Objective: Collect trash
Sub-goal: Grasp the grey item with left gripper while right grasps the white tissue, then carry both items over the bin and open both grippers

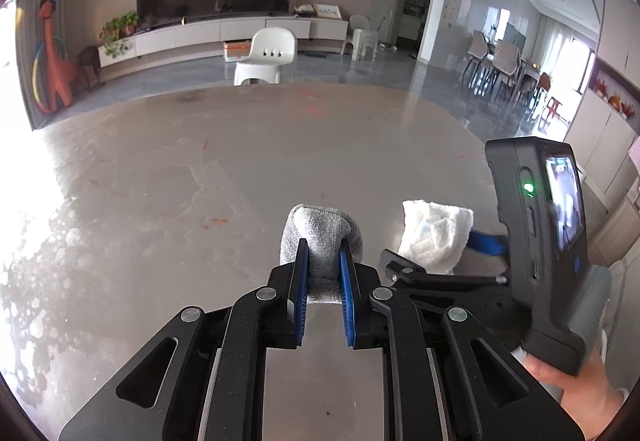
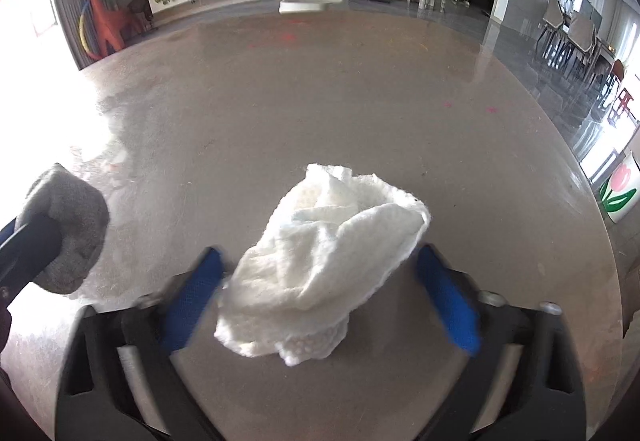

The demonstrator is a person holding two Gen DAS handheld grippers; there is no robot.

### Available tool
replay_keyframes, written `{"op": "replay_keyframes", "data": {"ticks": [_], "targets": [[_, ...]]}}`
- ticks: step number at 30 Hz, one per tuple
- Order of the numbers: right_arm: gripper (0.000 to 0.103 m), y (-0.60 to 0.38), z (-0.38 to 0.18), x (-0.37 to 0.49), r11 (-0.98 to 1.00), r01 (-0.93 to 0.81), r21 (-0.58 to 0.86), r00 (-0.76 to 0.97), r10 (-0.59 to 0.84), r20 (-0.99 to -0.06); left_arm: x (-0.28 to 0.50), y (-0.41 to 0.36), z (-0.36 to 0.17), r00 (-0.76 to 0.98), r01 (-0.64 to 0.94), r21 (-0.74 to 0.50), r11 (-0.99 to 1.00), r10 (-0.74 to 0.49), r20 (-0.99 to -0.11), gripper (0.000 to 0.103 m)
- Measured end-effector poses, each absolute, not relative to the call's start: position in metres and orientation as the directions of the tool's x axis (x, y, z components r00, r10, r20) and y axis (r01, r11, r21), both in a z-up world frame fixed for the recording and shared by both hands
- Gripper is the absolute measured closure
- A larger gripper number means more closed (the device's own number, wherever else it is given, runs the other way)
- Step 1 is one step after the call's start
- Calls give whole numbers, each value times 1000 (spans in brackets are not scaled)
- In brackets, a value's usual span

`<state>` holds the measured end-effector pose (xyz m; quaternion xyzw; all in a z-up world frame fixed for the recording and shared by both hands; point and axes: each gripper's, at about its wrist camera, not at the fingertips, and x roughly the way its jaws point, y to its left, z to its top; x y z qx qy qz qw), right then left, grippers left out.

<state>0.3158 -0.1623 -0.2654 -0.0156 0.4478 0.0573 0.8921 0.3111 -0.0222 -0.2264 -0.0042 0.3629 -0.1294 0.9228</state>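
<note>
While the left gripper point(image 1: 323, 273) is clamped on a grey knitted sock-like cloth point(image 1: 320, 237), its blue pads pressing into the fabric from both sides, the right gripper point(image 2: 320, 293) stands apart around a crumpled white paper towel point(image 2: 324, 261). That towel lies on the round grey table point(image 2: 320, 101), just in front of the right tool, its left edge at or against the left pad while the right pad stands clear of it. Both pieces look light, soft and limp; they should crush easily and are unlikely to slip or break. For the towel, I judge its thick bunched middle the best place to pinch, since loose edges may tear or pull free. No brand, label or readable writing shows on either piece; red wall lettering far off is cut short and illegible.
</note>
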Motion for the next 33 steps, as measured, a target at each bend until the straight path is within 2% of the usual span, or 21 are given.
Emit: {"op": "replay_keyframes", "data": {"ticks": [1,4,10,16,23,33], "targets": [[86,-152,-263,311,989,-149,6,590,94,-802,310,-21,-226,705,235,-98,967,-239,-668,89],[86,-138,-260,296,984,-172,-39,614,76,-785,304,-17,-219,711,235,-93,968,-236,-662,89],[86,-166,-225,240,988,-148,43,671,133,-730,281,-19,-198,731,247,-80,966,-240,-639,89],[86,-218,-183,171,995,-77,65,740,100,-665,243,-48,-181,726,305,-98,947,-298,-620,89],[86,-302,-150,90,995,84,47,789,-38,-613,194,-130,-175,668,437,-130,890,-418,-615,89],[86,-409,-169,11,938,347,11,748,-269,-607,126,-270,-189,532,635,-119,764,-543,-650,89]]}}
